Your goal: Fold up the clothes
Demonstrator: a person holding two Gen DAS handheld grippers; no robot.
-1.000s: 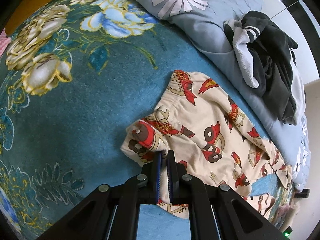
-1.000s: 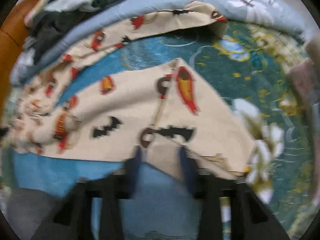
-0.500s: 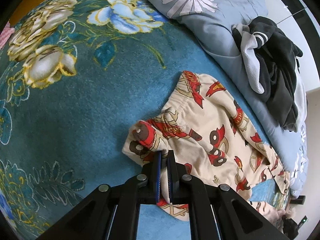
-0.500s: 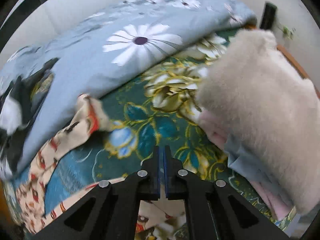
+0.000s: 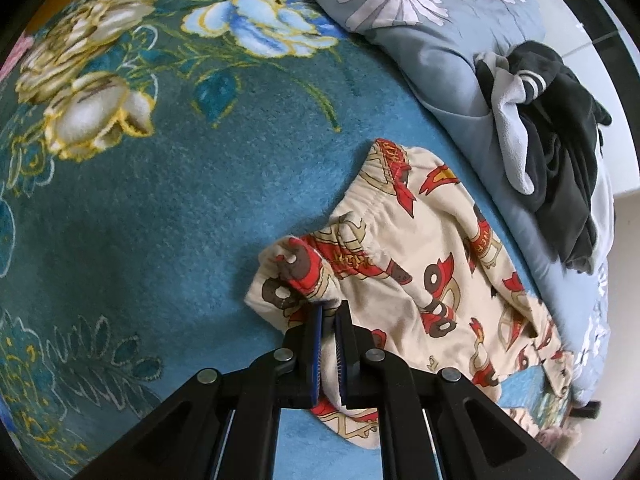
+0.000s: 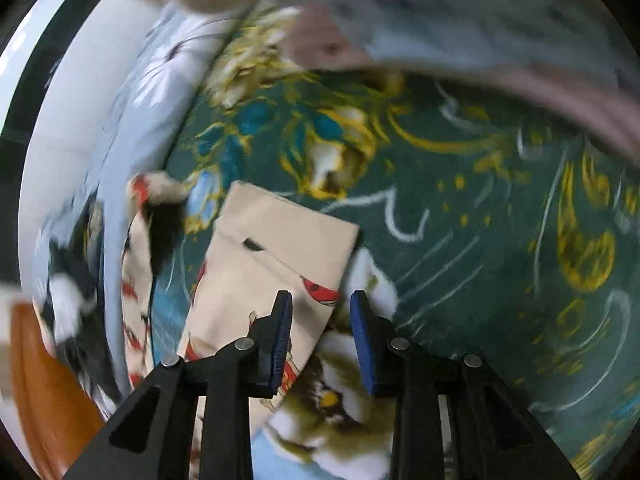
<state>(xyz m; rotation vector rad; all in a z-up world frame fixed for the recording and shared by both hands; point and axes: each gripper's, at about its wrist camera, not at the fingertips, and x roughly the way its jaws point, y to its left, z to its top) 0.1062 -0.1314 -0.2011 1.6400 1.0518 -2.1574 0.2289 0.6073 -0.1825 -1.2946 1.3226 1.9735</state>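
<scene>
Cream trousers (image 5: pixel 420 248) printed with red cartoon cars lie crumpled on a teal floral blanket (image 5: pixel 160 200). My left gripper (image 5: pixel 330 312) is shut on a bunched corner of their waistband, and cloth fills the narrow gap between the blue pads. In the blurred right wrist view, a trouser leg end (image 6: pixel 272 248) with its hem lies flat on the blanket (image 6: pixel 480 220). My right gripper (image 6: pixel 321 300) hangs over the edge of that leg with its jaws opening. The cloth passes under the left finger (image 6: pixel 282 320), and the pads do not press on it.
A pale blue daisy-print duvet (image 5: pixel 420 20) runs along the far side, with a dark grey and white garment (image 5: pixel 560 140) heaped on it. A blurred pile of pink and grey cloth (image 6: pixel 480 40) lies across the top of the right wrist view. Orange wood (image 6: pixel 40 380) shows at the lower left.
The right gripper has swung and rolled from facing a fluffy beige pile to hanging over the trouser leg end, and its jaws went from shut to apart. The left gripper kept its hold.
</scene>
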